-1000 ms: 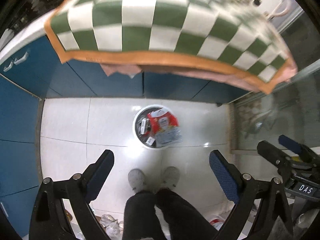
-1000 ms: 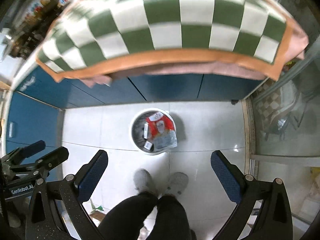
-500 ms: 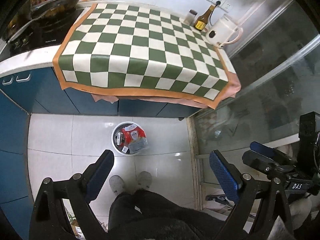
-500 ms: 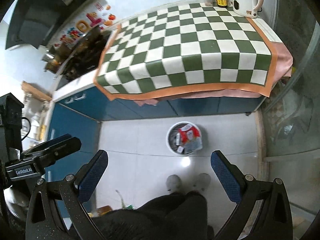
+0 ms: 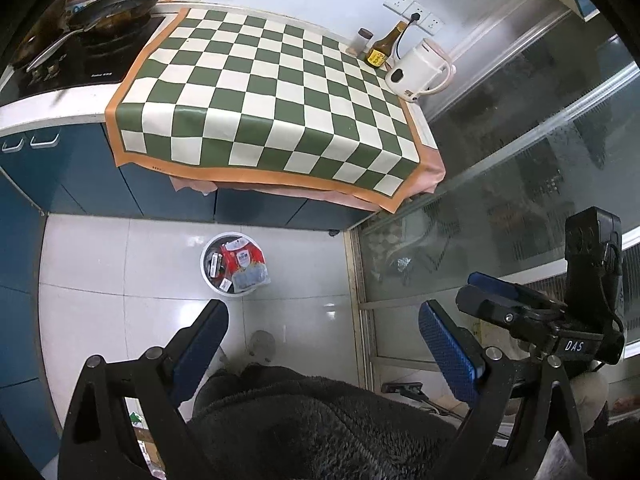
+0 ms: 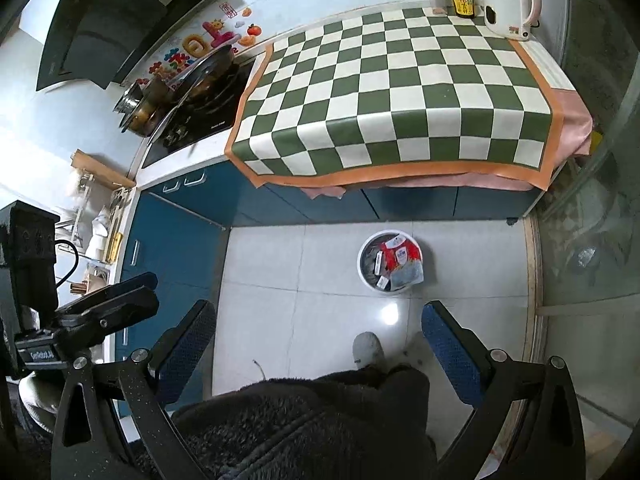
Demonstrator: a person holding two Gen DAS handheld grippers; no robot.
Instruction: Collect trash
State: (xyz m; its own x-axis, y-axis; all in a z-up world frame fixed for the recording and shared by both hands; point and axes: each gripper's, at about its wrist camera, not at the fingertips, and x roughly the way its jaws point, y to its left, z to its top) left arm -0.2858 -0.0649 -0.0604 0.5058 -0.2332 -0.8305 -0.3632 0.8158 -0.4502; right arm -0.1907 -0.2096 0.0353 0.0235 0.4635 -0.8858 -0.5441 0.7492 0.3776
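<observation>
Well, both grippers have come up and away from the floor: a second ago they hung low over the trash bin (image 5: pixel 234 263), which sat large between the fingers, and now it lies small and well ahead of them, below the counter edge. The left gripper (image 5: pixel 322 338) stands with its blue pads spread wide and nothing between them; the right gripper (image 6: pixel 318 338) is the same, jaws apart and empty. In the left view the right gripper shows off to the right side, also raised.

The checkered mat (image 6: pixel 400 92) on the counter, far ahead of both tools, is bare now that it shows whole; only a kettle (image 5: pixel 420 70), a brown bottle (image 5: pixel 382 48) and a small jar (image 5: pixel 362 40) stand at its far corner. No loose rubbish shows on it or on the white floor tiles (image 5: pixel 120 276). I would judge the collecting done, or very nearly.

The bin is a white round tub standing on the tiles just before the blue cabinets (image 6: pixel 400 204). A red-and-white wrapper (image 6: pixel 402 256) lies uppermost, with a clear pouch reaching to the rim nearest the person's shoes, and a few darker small packets sit beside them.
</observation>
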